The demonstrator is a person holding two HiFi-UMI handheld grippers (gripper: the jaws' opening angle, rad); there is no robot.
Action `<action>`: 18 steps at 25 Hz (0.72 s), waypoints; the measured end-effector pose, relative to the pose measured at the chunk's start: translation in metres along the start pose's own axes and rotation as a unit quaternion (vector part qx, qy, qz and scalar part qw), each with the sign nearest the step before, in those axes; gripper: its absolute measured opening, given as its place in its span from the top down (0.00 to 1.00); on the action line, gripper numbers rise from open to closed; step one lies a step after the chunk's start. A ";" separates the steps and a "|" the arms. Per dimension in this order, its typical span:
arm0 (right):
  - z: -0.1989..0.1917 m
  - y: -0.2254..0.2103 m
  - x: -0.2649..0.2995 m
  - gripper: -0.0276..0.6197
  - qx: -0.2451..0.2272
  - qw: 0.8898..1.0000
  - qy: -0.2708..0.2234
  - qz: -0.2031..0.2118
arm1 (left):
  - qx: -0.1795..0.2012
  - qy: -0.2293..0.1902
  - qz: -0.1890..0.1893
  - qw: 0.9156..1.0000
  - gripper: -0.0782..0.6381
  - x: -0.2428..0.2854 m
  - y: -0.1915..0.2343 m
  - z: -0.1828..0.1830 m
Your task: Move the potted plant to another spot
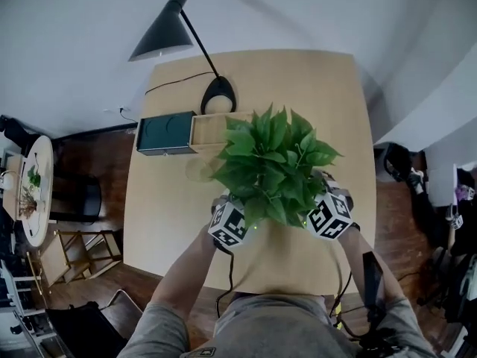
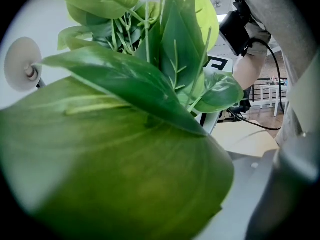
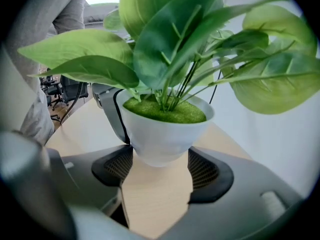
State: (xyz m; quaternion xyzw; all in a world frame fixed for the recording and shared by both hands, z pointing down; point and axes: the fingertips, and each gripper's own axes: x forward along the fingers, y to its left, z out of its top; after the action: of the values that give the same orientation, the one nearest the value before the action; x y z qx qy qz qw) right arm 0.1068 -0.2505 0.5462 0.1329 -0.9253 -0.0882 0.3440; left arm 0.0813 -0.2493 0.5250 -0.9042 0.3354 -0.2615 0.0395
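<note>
Right gripper has its jaws spread wide around the lower bowl of the potted plant, with the 2 dark ribbed pads meeting the white pot on either side. The rounded base looks to hang clear of the pale wooden table. That view alone shows the pot and its green moss top. From the head view only foliage is seen, over the middle of the table towards the person, with both marker cubes tucked under the leaves. Left gripper sits at the plant's other side. Its own view is almost filled by 1 big blurred leaf, so its jaws cannot be read, though the right gripper view shows a grey finger of it against the pot's far wall. Behind the plant stand a black desk lamp and a dark green box.
</note>
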 end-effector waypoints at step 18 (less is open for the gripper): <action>0.040 0.023 -0.003 0.41 -0.044 0.999 -0.007 0.023 | -0.008 0.001 0.046 0.999 0.36 -0.044 0.001 0.005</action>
State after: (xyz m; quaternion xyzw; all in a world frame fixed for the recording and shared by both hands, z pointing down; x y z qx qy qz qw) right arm 0.0783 -0.2250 0.5198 0.0954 -0.9260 -0.1213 0.3445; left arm 0.0551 -0.2224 0.5009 -0.8880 0.3786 -0.2575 0.0439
